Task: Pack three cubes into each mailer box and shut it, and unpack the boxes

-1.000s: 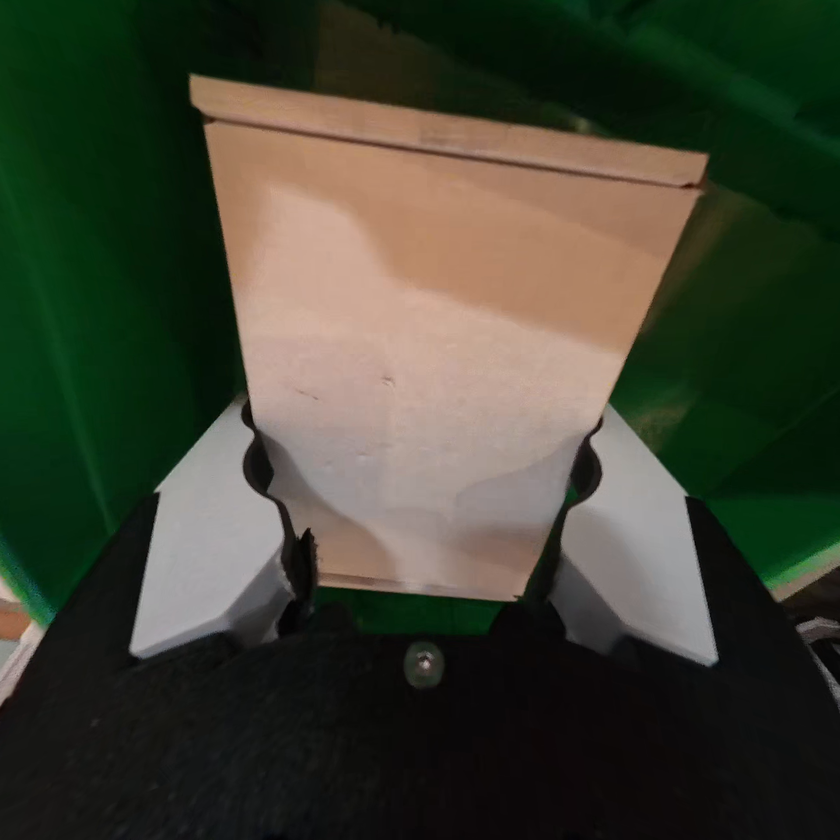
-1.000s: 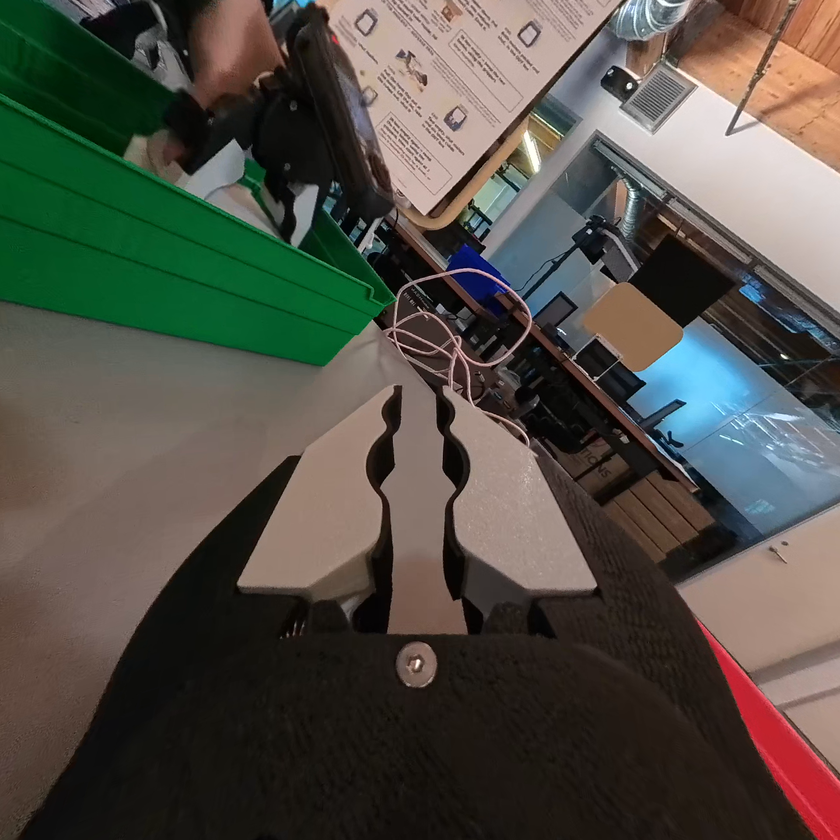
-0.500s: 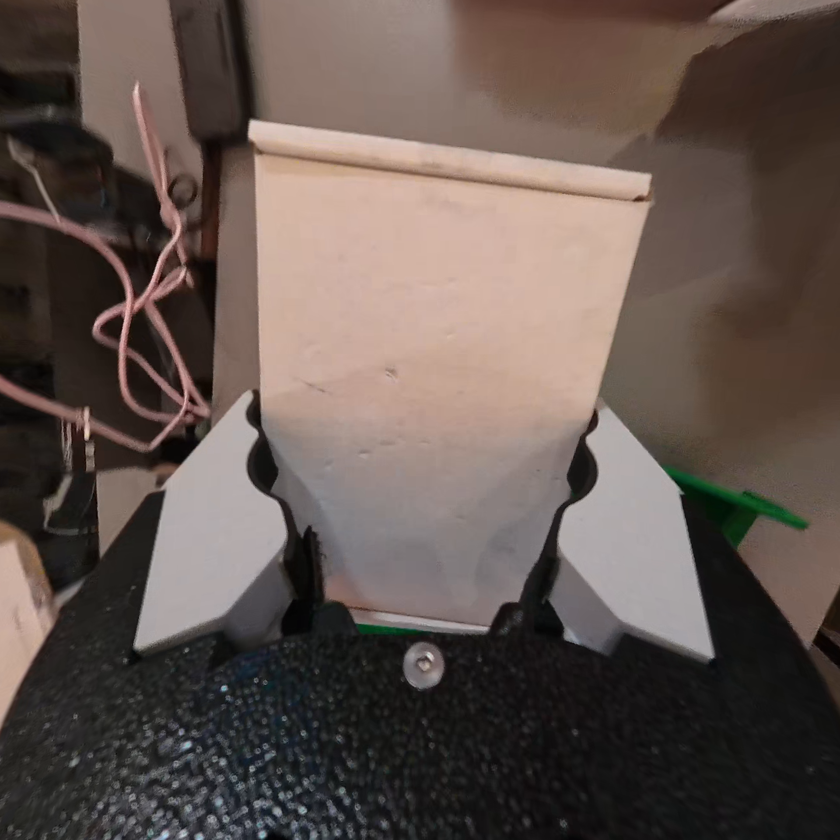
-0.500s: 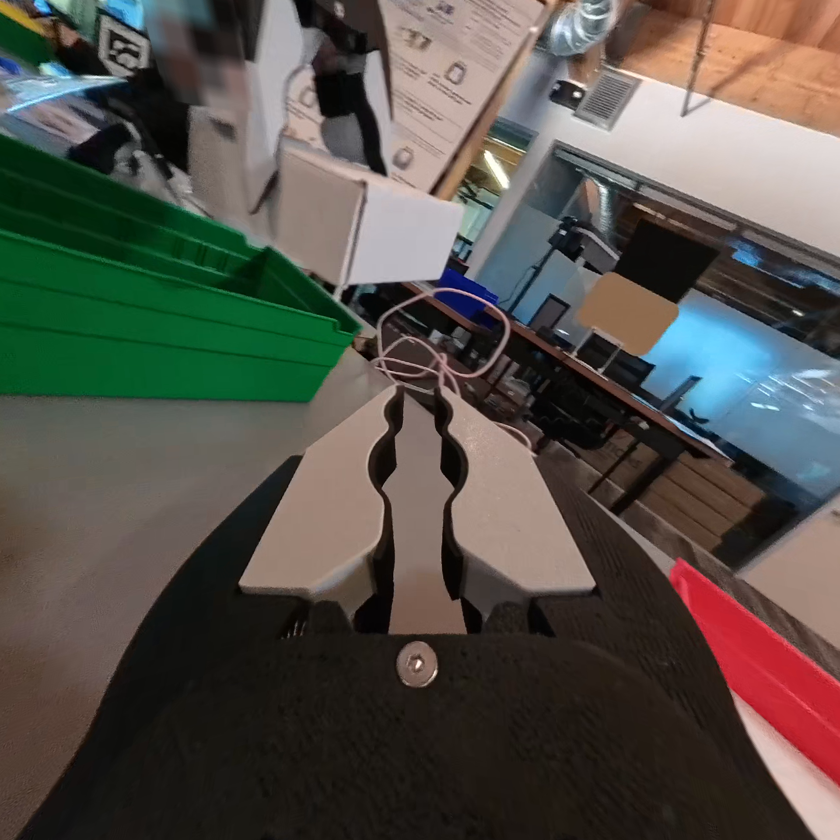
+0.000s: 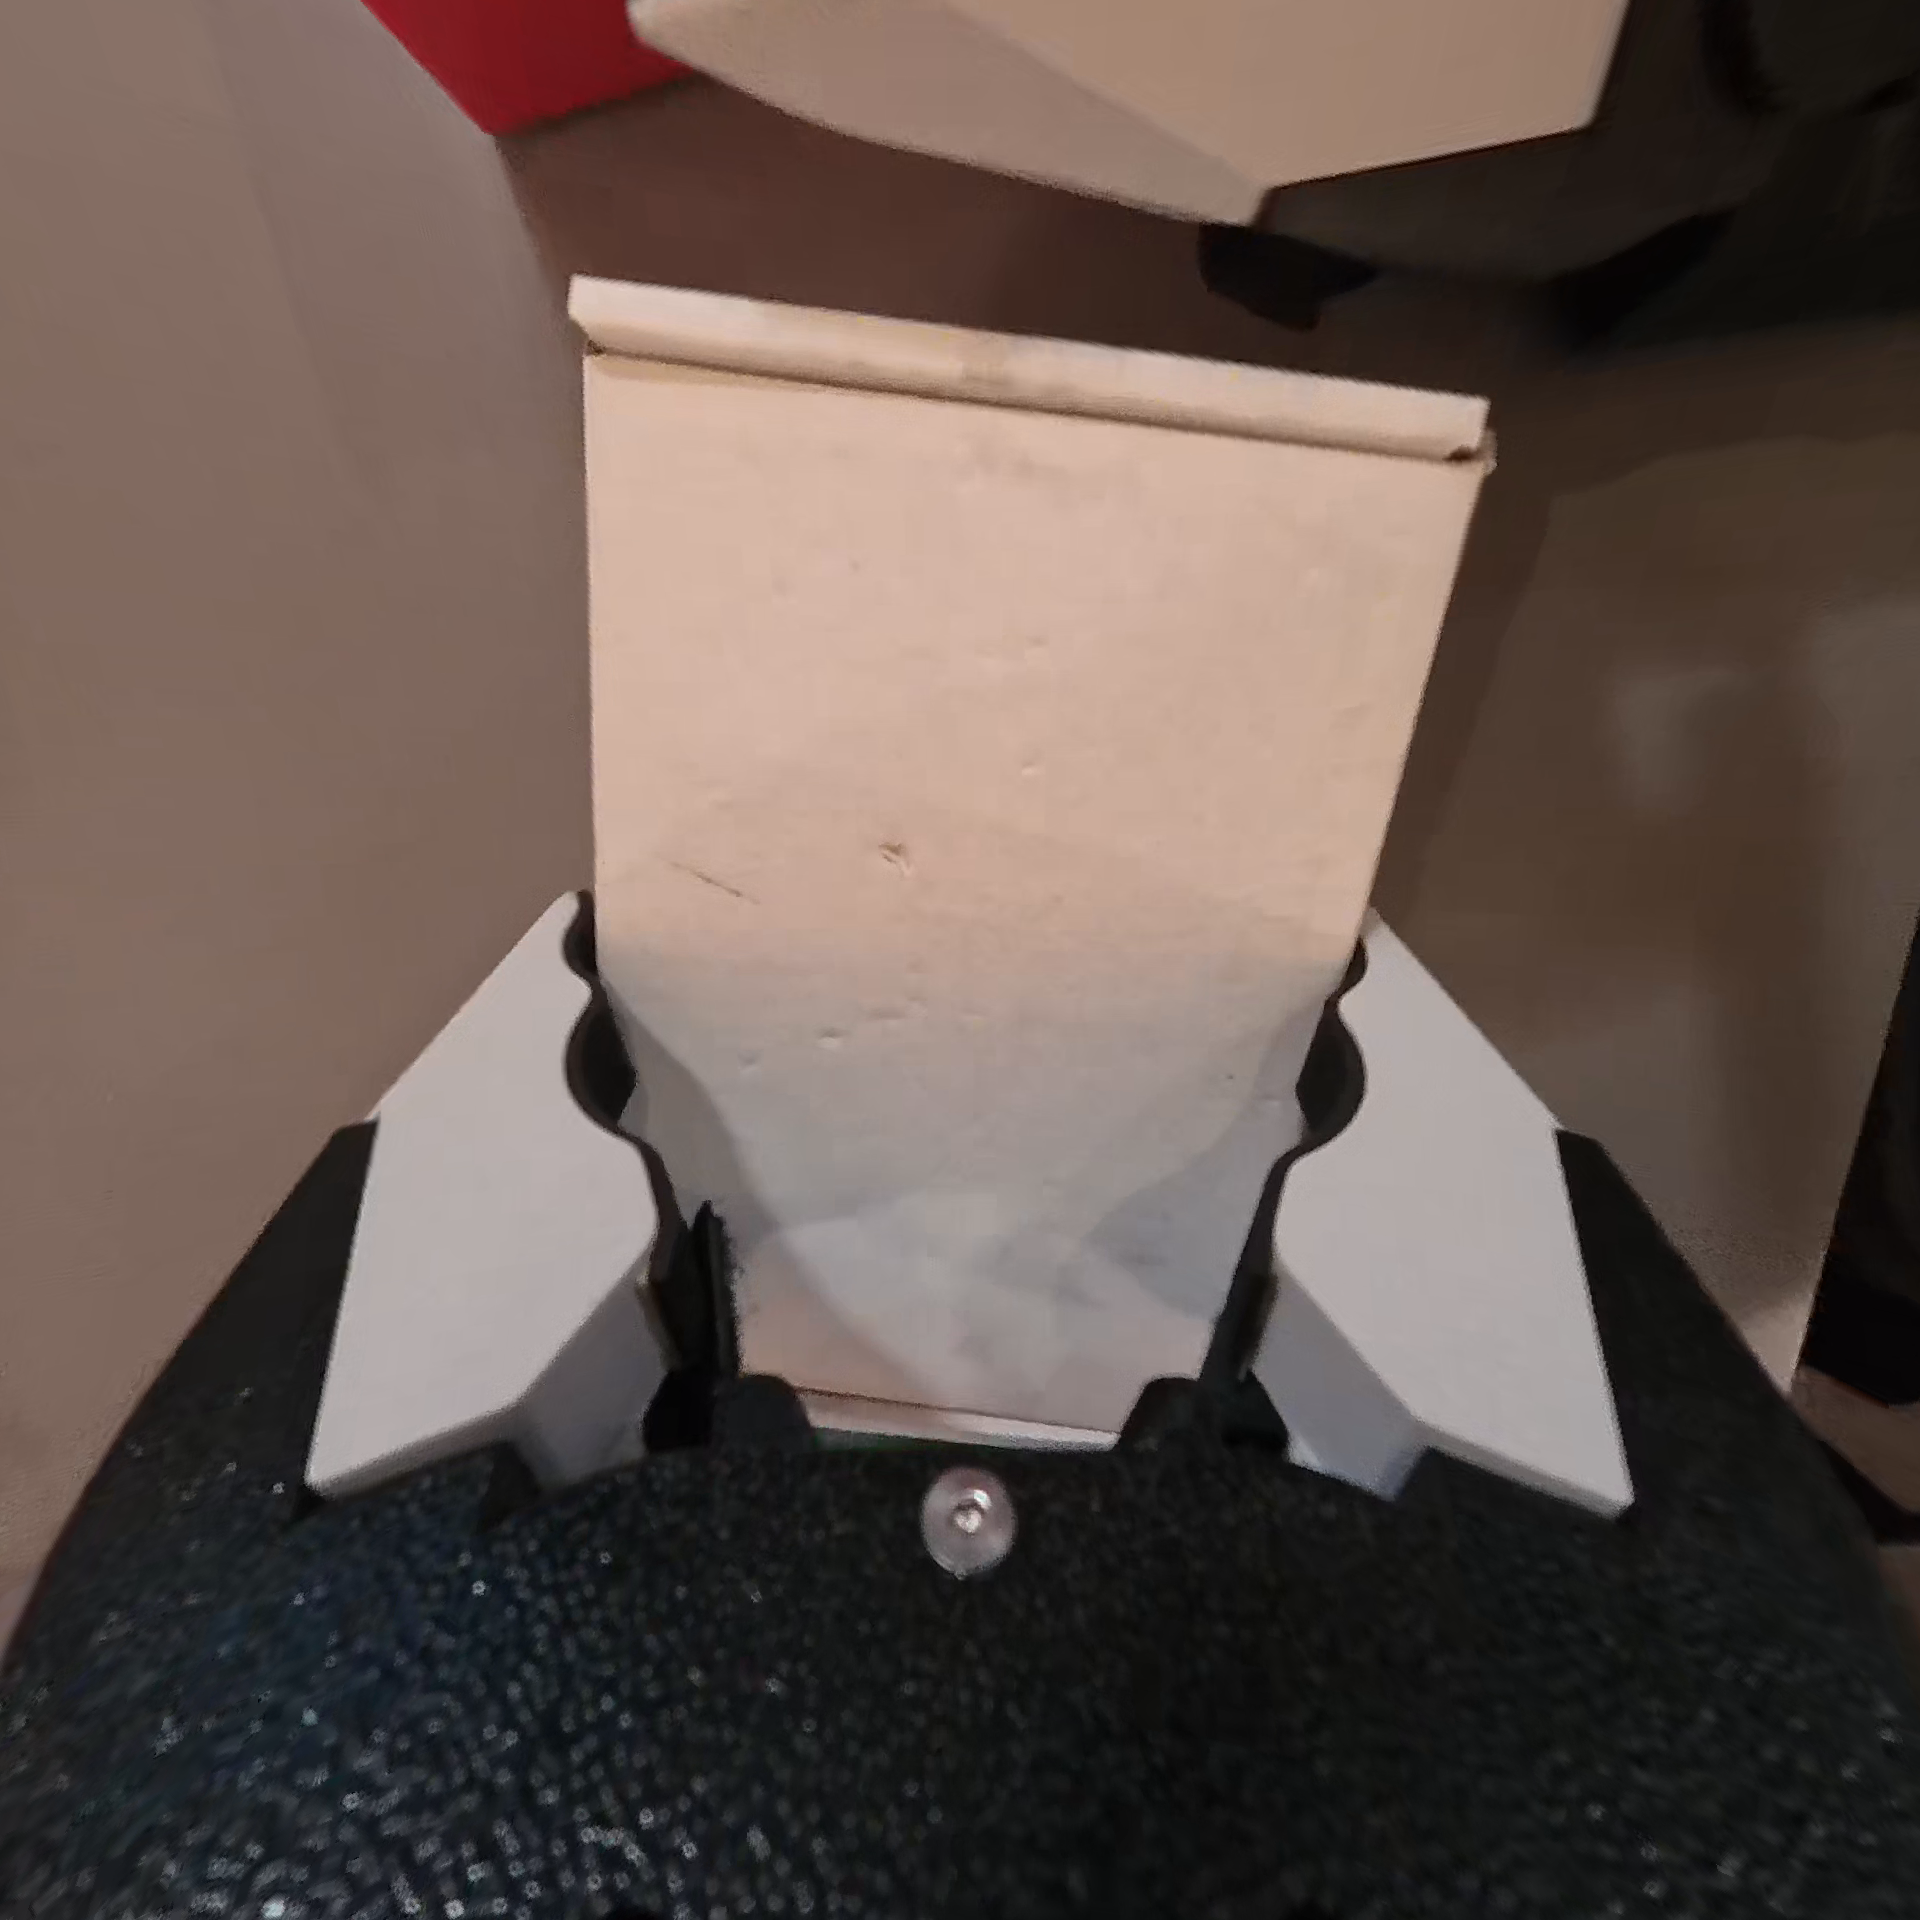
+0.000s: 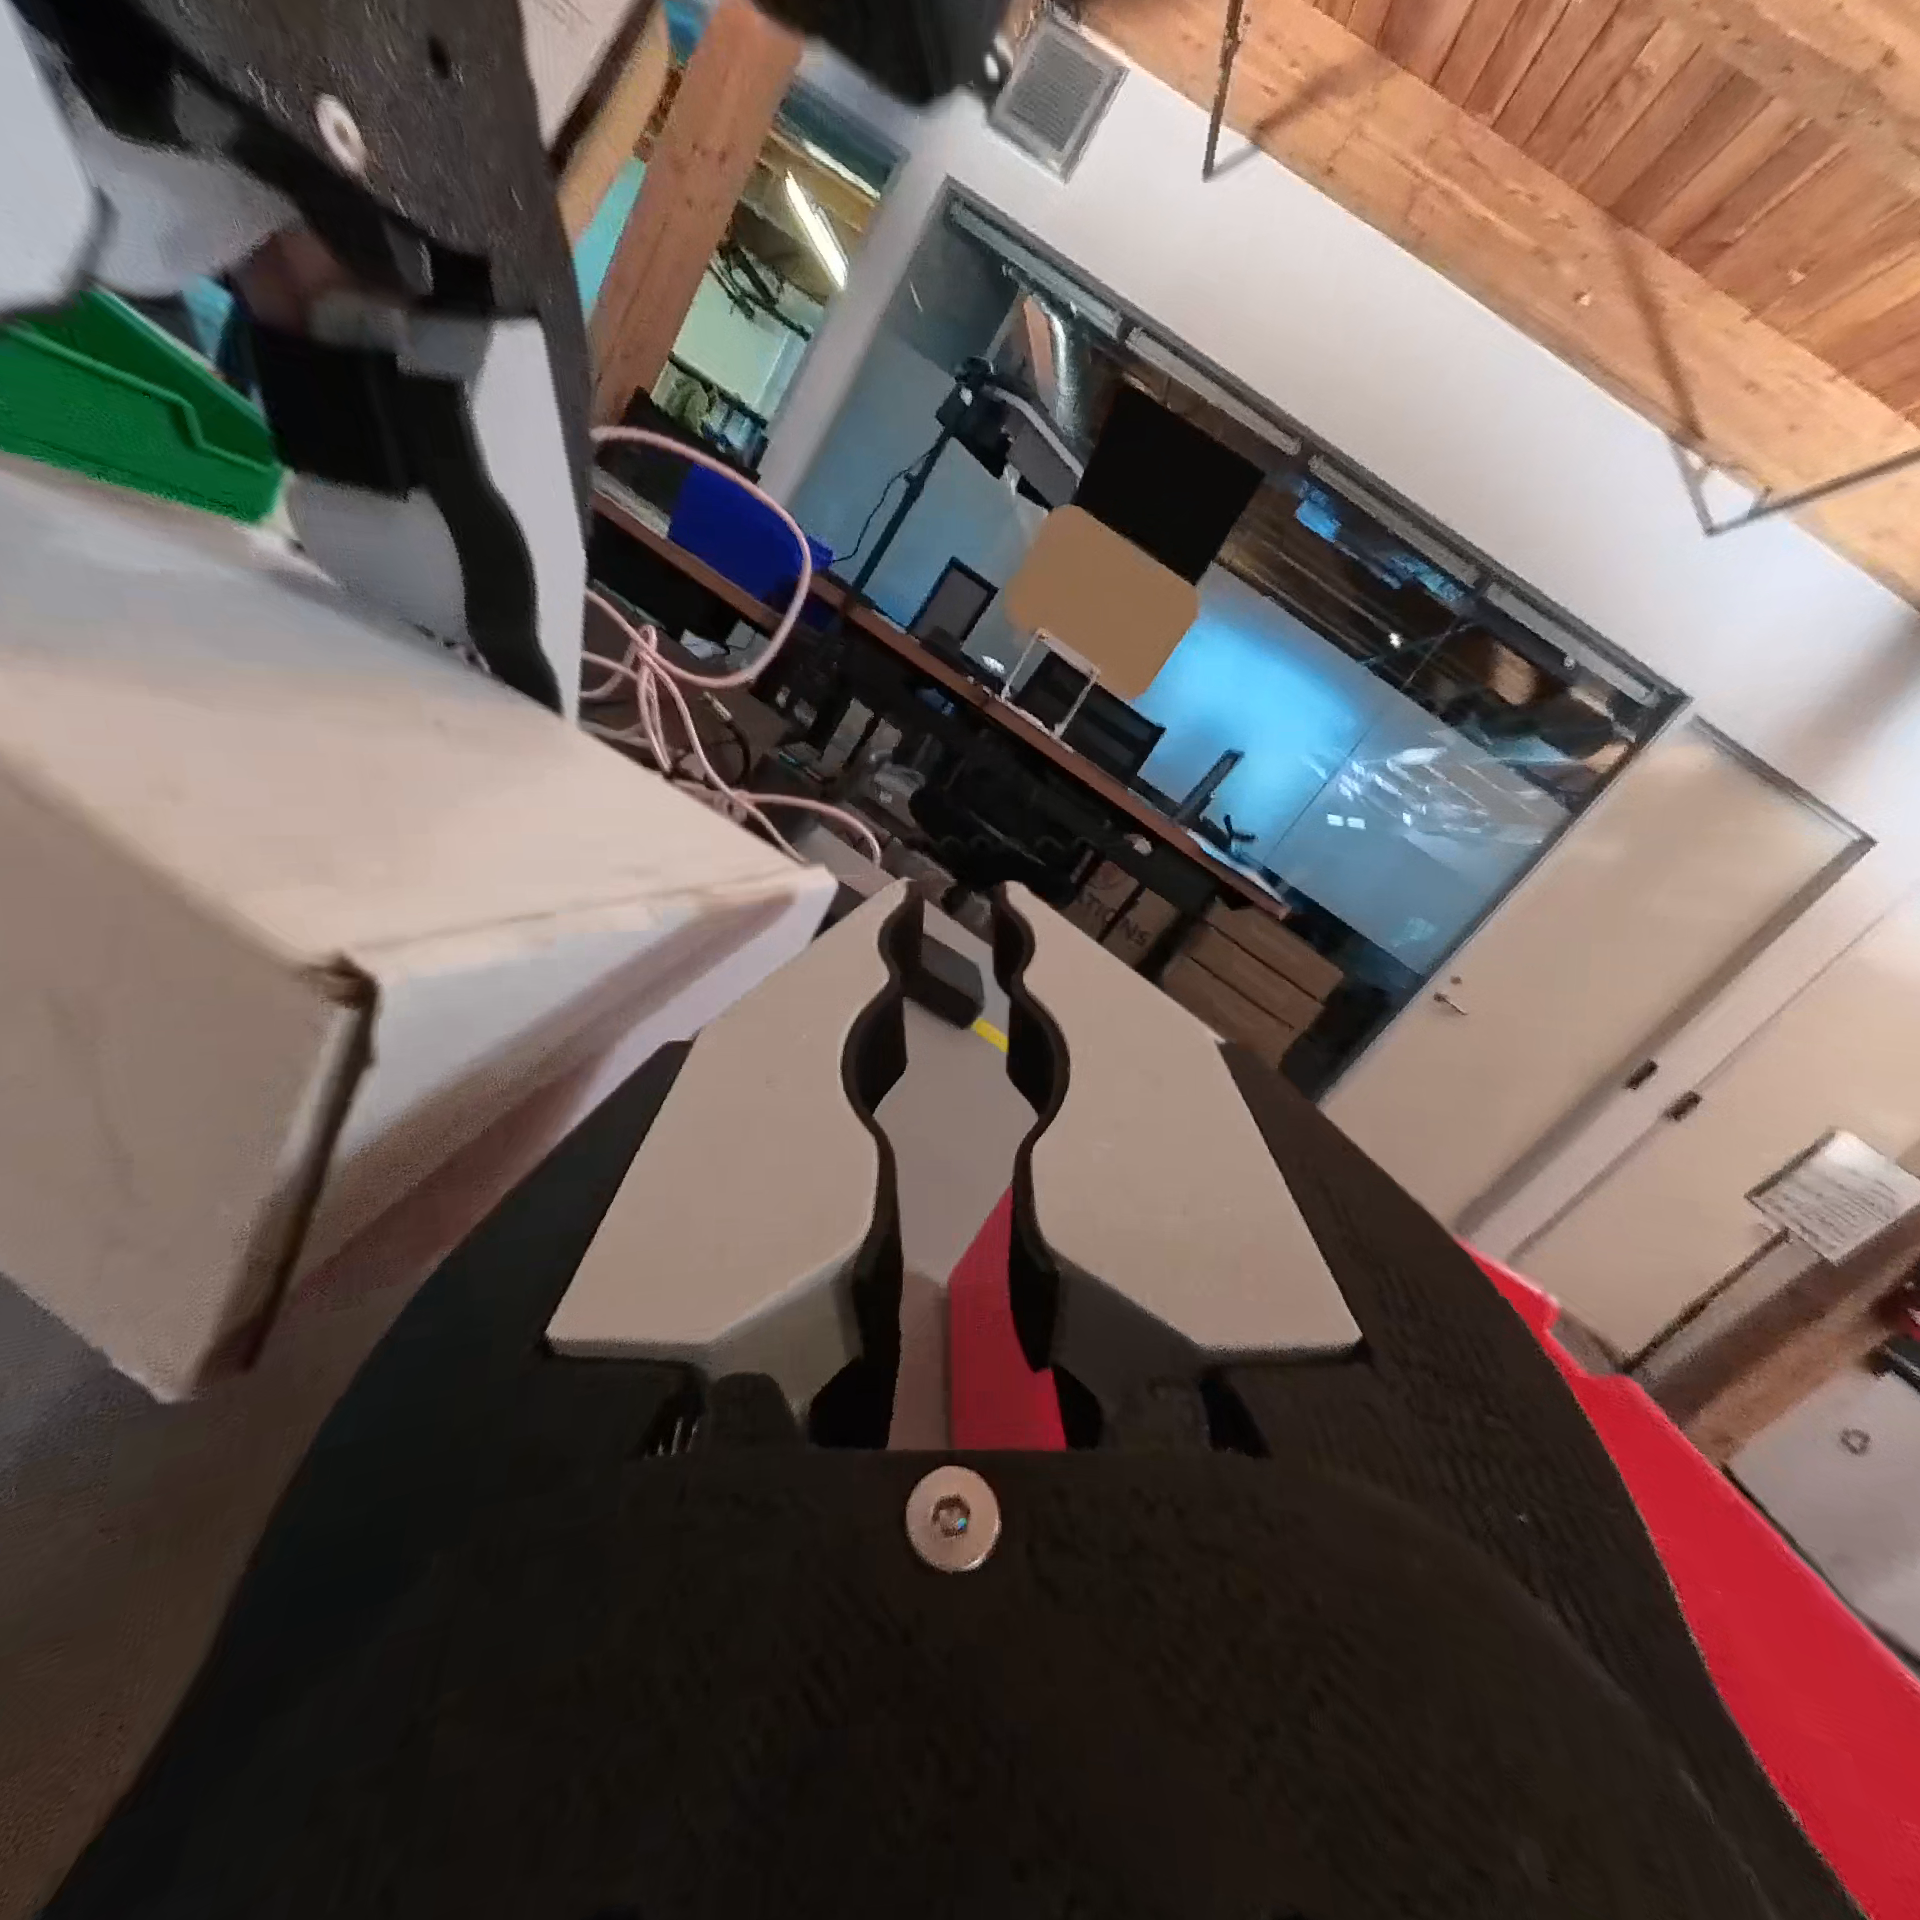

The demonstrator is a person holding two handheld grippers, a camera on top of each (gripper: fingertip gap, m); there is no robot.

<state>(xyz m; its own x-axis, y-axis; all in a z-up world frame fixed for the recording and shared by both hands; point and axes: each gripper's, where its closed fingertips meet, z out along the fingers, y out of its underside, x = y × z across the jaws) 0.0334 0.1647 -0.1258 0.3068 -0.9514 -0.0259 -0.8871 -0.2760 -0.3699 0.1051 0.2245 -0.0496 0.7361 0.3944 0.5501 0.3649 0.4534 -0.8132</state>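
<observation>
My left gripper (image 5: 975, 909) is shut on a closed pale cardboard mailer box (image 5: 1018, 727). Both pads press on its side walls, and the box sticks out forward past the fingertips. The same box fills the left of the right wrist view (image 6: 312, 852), with the left gripper (image 6: 457, 343) on its far end, above the table. My right gripper (image 6: 954, 894) sits just right of the box's near corner. Its jaws stand a narrow way apart with nothing between them. One of its fingers (image 5: 1091, 94) shows at the top of the left wrist view.
A green bin (image 6: 125, 416) stands at the far left behind the box. A red bin (image 6: 1714, 1558) lies to the right, under my right gripper, and its corner shows in the left wrist view (image 5: 582, 62). Pink cables (image 6: 717, 675) hang past the grey table (image 5: 260, 623).
My left gripper has lifted the mailer box out of the green bin and carried it over the table to beside my right gripper. The right gripper's jaws have kept the same narrow gap.
</observation>
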